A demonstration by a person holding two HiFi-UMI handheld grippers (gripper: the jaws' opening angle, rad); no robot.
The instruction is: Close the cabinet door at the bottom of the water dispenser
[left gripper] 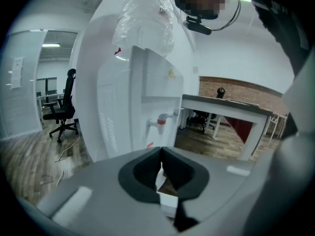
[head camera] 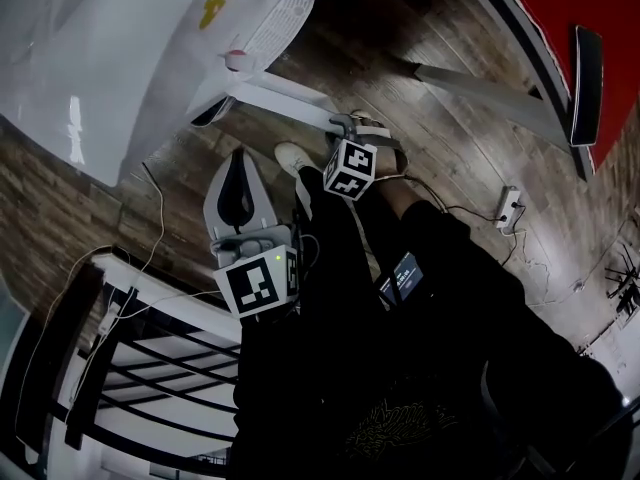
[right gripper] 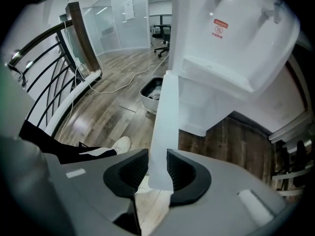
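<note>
The white water dispenser [head camera: 120,48] stands at the upper left in the head view, and its low cabinet door [head camera: 285,98] swings out over the wood floor. My right gripper [head camera: 345,126] points steeply down at that door's free edge. In the right gripper view the door [right gripper: 165,127] runs as a white slab between the two dark pads, and the right gripper [right gripper: 157,162] is shut on it. My left gripper [head camera: 240,156] hovers lower left of the door, apart from it, jaws shut with nothing in them. The left gripper view shows the left gripper [left gripper: 161,150] facing the dispenser [left gripper: 142,82] and its red tap [left gripper: 160,124].
A black railing [head camera: 150,368] curves at the lower left. A white table [left gripper: 231,107] stands right of the dispenser, its leg [head camera: 480,88] crossing the floor. A small bin [right gripper: 153,92] sits beside the dispenser. A power strip [head camera: 510,208], floor cables and the person's shoe [head camera: 292,156] lie nearby.
</note>
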